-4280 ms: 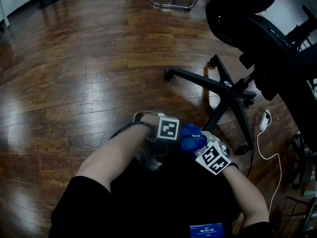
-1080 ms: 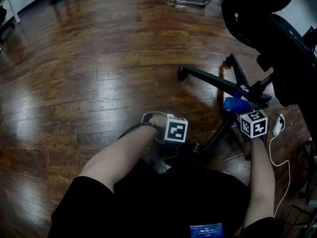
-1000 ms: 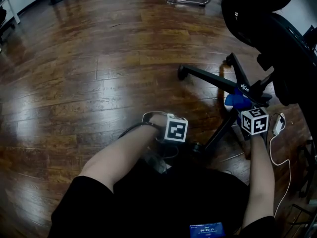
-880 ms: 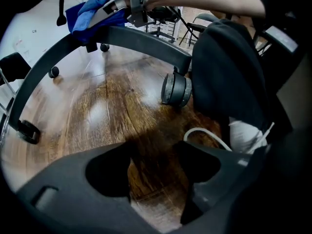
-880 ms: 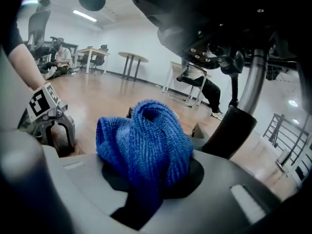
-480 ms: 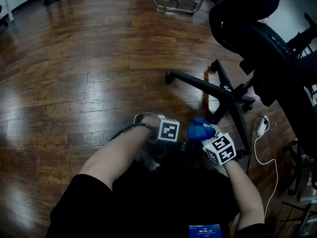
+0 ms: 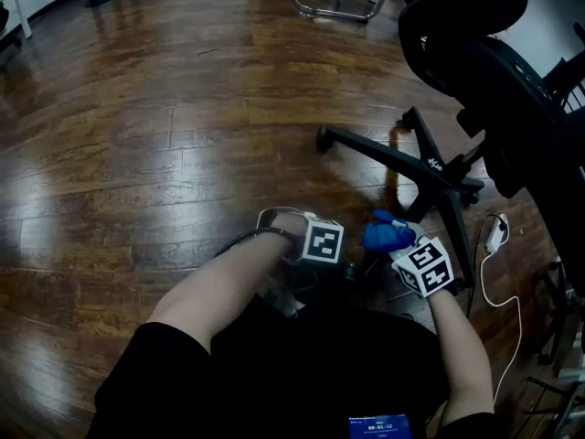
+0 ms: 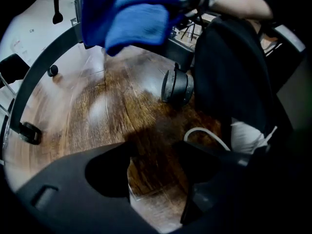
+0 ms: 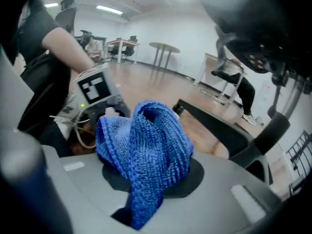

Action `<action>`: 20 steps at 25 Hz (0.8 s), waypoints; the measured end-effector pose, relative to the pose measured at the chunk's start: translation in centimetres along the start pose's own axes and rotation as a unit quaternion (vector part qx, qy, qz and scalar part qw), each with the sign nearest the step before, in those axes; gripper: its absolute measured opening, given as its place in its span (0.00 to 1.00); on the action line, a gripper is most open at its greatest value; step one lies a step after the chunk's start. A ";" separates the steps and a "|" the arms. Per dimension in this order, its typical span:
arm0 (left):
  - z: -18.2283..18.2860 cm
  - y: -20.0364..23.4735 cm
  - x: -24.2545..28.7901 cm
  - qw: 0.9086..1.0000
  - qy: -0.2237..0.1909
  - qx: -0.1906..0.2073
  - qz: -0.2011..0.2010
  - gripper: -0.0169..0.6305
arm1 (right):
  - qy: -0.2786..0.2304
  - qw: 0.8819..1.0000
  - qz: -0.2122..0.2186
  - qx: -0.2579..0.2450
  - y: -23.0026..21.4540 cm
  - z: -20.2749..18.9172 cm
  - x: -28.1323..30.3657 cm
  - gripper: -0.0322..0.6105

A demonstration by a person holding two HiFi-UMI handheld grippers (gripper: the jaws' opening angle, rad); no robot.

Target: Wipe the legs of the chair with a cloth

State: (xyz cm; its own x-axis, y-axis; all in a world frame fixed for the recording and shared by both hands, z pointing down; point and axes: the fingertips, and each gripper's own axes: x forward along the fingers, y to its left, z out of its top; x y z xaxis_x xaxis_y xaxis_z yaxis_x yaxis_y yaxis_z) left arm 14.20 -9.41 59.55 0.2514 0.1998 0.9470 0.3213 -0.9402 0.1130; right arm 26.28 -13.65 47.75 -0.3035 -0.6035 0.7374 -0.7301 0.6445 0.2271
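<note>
a chair leg (image 7: pixel 384 154) carries small white print near the hub, too small to read. the marker cubes (image 7: pixel 322 242) show only black squares. the right gripper (image 9: pixel 148 189) is clamped on a bunched blue cloth (image 7: pixel 388 236), held close by the near leg; contact cannot be told. the caster (image 8: pixel 176 87) shows plainly only in the left gripper view. the left gripper (image 8: pixel 158 189) has its jaws apart over bare wooden floor (image 7: pixel 137 154). the floor lies open leftward, while the chair (image 7: pixel 494 71) and a white cable (image 7: pixel 489 282) crowd the right.

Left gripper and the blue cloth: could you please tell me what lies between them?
In the left gripper view, a black chair caster stands between the left gripper and the blue cloth.
</note>
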 end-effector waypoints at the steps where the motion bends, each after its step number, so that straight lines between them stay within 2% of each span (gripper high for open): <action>1: 0.0 0.0 0.0 1.000 -0.003 0.001 -0.001 0.52 | -0.010 1.000 -0.023 0.019 -2.7 0.2 -0.1 0.19; 6: 0.2 -0.1 0.0 1.000 -0.017 0.006 -0.007 0.51 | -0.024 0.991 -0.115 0.067 -13.0 1.1 -0.6 0.19; 8: 0.2 0.0 -0.1 1.000 -0.016 0.007 -0.004 0.52 | -0.027 0.987 -0.138 0.078 -15.0 1.5 -0.7 0.19; 11: -0.2 0.1 -0.2 1.000 -0.010 0.003 -0.001 0.52 | -0.034 0.984 -0.159 0.079 -15.3 1.6 -0.6 0.19; 13: -0.1 0.1 -0.1 1.000 -0.008 0.003 -0.002 0.51 | -0.038 0.983 -0.157 0.082 -14.0 1.3 -0.8 0.19; 15: -0.1 0.1 -0.2 1.000 -0.004 0.005 0.000 0.51 | -0.032 0.988 -0.135 0.072 -11.1 1.1 -0.7 0.19; 20: -0.4 0.0 -0.1 1.000 0.006 0.003 -0.003 0.52 | 0.006 1.000 -0.018 -0.009 1.2 0.3 0.0 0.19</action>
State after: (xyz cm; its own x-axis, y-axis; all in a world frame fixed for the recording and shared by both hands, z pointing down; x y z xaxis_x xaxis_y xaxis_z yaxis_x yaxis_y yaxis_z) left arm 13.83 -9.49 59.56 0.2396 0.2015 0.9497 0.3277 -0.9376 0.1162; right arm 25.23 -13.01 47.85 -0.2692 -0.6207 0.7364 -0.7287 0.6312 0.2657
